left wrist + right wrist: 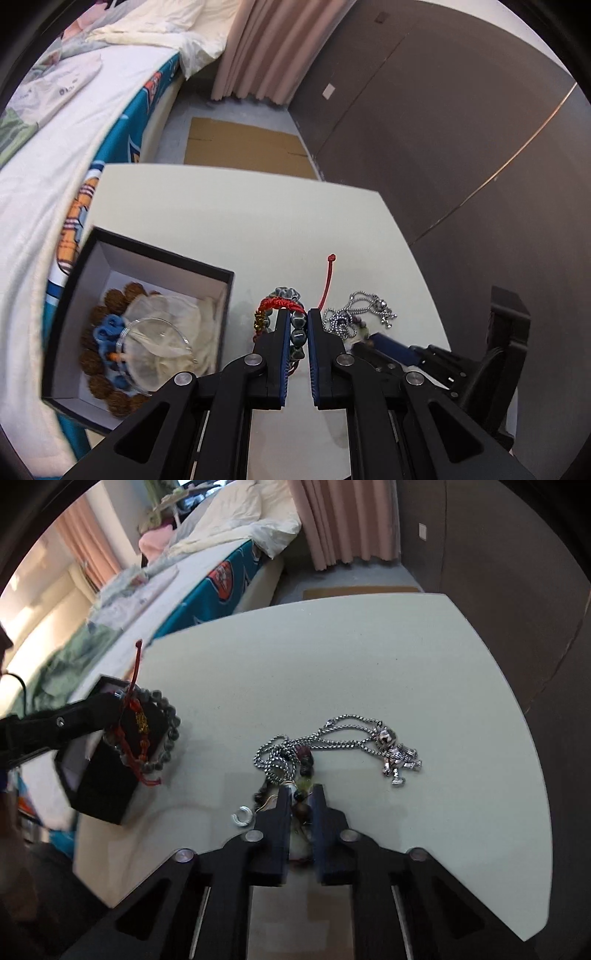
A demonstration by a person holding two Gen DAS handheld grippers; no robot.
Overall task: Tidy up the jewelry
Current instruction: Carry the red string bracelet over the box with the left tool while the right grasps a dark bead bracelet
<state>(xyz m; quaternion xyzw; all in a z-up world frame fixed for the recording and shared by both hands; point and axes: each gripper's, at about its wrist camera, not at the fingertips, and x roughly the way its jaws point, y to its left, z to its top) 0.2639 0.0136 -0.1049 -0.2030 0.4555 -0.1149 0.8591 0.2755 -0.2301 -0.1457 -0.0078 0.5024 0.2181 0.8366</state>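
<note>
My left tongs (296, 325) are clamped on a dark beaded bracelet (297, 334), with a red braided cord bracelet (282, 304) looped over the same bite. The beads run lengthways between the pads, along the fingers, and the cord's loose tail (326, 280) stands up and away from the tips, ending in a small knot. Seen from my right wrist, that bundle hangs off the tabletop, just in front of the black jewelry box (101, 775), the bead loop drooping downward.

My right tongs (300, 797) are low at the near edge of the tabletop (332, 657), pinching a strand of mixed dark, red and green beads (304, 766). That strand's long axis runs straight out from my fingertips toward the middle of the tabletop. A small white open ring (242, 816) lies just left of my right fingers, near the near edge.

Beyond the beads, touching and tangled over them, lies a silver chain necklace (321, 738); it stretches rightward, its figure pendant (400, 760) pointing toward the right edge.

The box sits at the left edge, open, and holds brown seed beads (110, 295), a blue piece (107, 332), a clear bangle (155, 343) and a pale pouch (166, 325).

Past the chain the tabletop is bare out to its far edge and far right corner. A bed (55, 155) runs beside the left edge; a dark wall (443, 129) lies beyond the right.
</note>
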